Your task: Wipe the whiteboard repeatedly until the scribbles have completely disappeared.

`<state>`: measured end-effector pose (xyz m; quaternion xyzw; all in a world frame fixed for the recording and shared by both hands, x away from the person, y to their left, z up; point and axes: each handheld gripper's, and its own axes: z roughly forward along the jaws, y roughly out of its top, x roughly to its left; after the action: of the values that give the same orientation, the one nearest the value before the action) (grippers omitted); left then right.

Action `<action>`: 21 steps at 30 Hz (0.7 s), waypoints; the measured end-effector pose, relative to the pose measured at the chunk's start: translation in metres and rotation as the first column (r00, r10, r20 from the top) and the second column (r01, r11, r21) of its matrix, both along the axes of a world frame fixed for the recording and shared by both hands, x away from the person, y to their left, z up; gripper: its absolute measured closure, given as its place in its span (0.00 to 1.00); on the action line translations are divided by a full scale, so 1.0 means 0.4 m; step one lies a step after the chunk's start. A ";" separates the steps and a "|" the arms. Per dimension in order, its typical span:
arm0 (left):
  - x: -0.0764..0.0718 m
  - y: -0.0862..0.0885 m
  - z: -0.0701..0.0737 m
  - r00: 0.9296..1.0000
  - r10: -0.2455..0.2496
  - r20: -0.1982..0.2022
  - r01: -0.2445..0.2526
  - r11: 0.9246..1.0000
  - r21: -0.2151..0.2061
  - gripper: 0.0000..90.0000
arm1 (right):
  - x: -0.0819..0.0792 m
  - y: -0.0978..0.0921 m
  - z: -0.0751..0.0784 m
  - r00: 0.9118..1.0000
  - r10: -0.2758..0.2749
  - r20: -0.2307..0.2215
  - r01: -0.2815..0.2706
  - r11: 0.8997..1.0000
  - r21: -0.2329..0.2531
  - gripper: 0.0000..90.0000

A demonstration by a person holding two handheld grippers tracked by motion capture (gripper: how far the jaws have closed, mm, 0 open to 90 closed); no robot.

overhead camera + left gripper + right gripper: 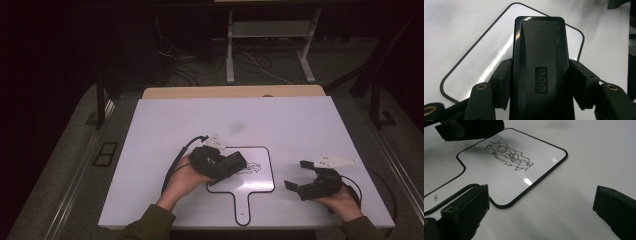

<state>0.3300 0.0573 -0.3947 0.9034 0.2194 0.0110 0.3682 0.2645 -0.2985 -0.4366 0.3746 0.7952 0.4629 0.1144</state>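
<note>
Sleeved forearms come in over the near edge of the white surface point(150, 130). Toward its near right corner, the right gripper point(300, 176) sits in the hand with jaws spread, holding nothing. Near the middle of the near edge lies a paddle-shaped whiteboard point(260, 182), handle toward the person, a scribble point(507, 155) on it. Over the board's left edge, the left gripper point(235, 162) pinches a black eraser point(541, 62), its long axis running rightward along the jaws. Beyond the far edge, a dim room holds floor cables point(185, 70) and a white frame point(270, 35).
</note>
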 end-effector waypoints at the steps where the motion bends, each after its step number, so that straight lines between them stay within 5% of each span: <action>1: 0.003 -0.003 0.000 1.000 0.003 0.006 -0.003 1.000 -0.001 0.44 | 0.000 0.000 0.000 1.000 0.000 0.000 0.000 1.000 0.000 0.00; 21: 0.097 -0.061 -0.021 0.999 0.017 0.032 -0.019 0.996 0.085 0.44 | 0.001 -0.001 -0.002 1.000 -0.001 -0.006 0.001 1.000 0.003 0.00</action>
<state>0.3688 0.0327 -0.4031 0.9160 0.2210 0.0377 0.3327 0.2651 -0.2987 -0.4375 0.3766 0.7946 0.4630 0.1116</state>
